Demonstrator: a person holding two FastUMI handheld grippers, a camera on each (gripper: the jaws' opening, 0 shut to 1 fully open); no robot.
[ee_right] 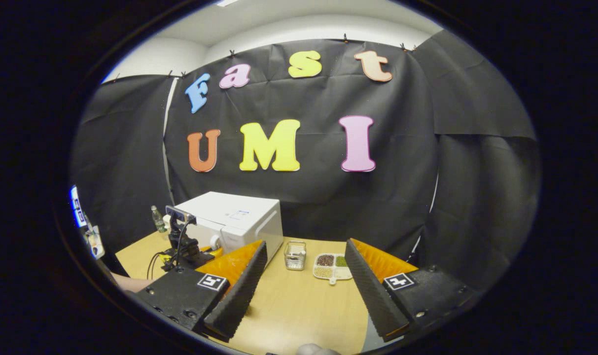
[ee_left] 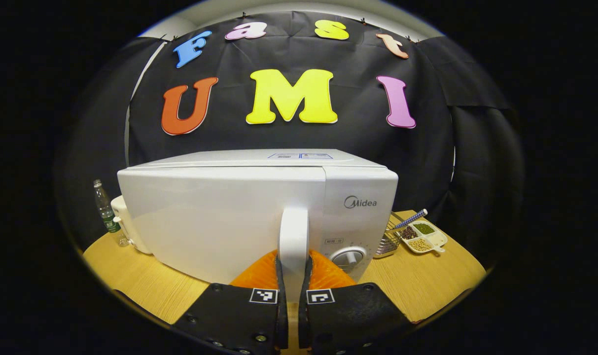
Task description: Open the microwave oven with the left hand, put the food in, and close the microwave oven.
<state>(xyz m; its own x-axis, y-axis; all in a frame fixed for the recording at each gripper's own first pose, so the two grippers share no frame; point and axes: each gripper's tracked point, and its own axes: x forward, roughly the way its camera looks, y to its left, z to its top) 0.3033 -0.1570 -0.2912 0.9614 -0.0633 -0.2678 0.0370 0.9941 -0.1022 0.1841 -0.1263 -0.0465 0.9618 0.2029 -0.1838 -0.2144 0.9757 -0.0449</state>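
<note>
We squeeze left hand-held gripper [ee_left: 293,288] tight on door handle [ee_left: 294,236] of microwave [ee_left: 220,217], ready to pull door open. Right hand-held gripper [ee_right: 303,291] wide open, empty. Food tray [ee_right: 332,266] right of microwave on counter [ee_right: 299,310].

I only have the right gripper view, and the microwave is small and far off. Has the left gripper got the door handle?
Observer: Yes. The left gripper is closed on the white handle, one finger on each side.
Operator: Is the door open at all?
Observer: No, the door sits flush with the control panel.
Operator: Anything by the bean dish?
Observer: A striped stick lies across the wire basket, pointing towards the dish.
</note>
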